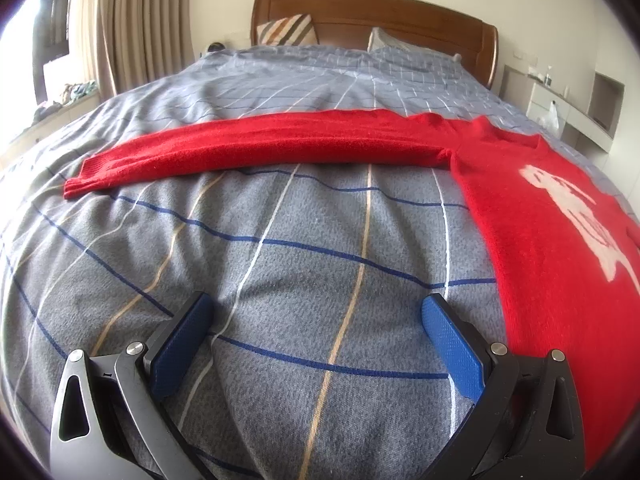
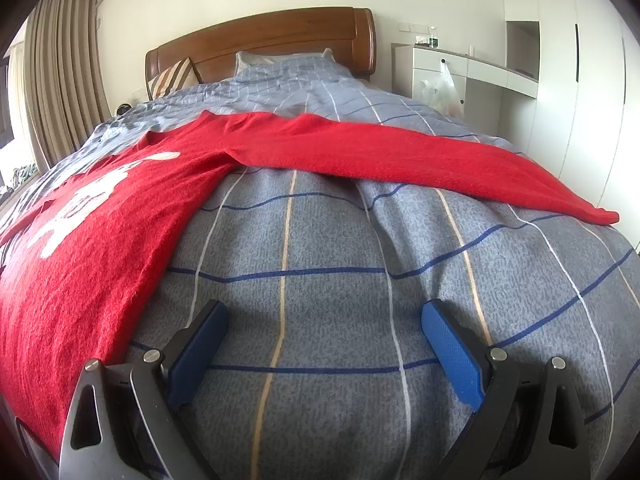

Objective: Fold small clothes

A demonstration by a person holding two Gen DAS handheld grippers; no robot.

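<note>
Red sweater is laid out flat on the bed, front side up with a white graphic on the chest, on top of a grey-blue checked duvet. Both sleeves are stretched straight out to the sides: from the left wrist cam one sleeve runs way across to the left, and from the right wrist cam the other sleeve runs out to the right edge of the bed. Left gripper hangs low over bare duvet just beside the sweater's left side, jaws wide apart, nothing in them. Right gripper is the same deal on the other side, jaws spread and empty, just next to the sweater's body. Wooden headboard and a striped pillow sit at the far end, curtains on the left, white cabinet on the right
</note>
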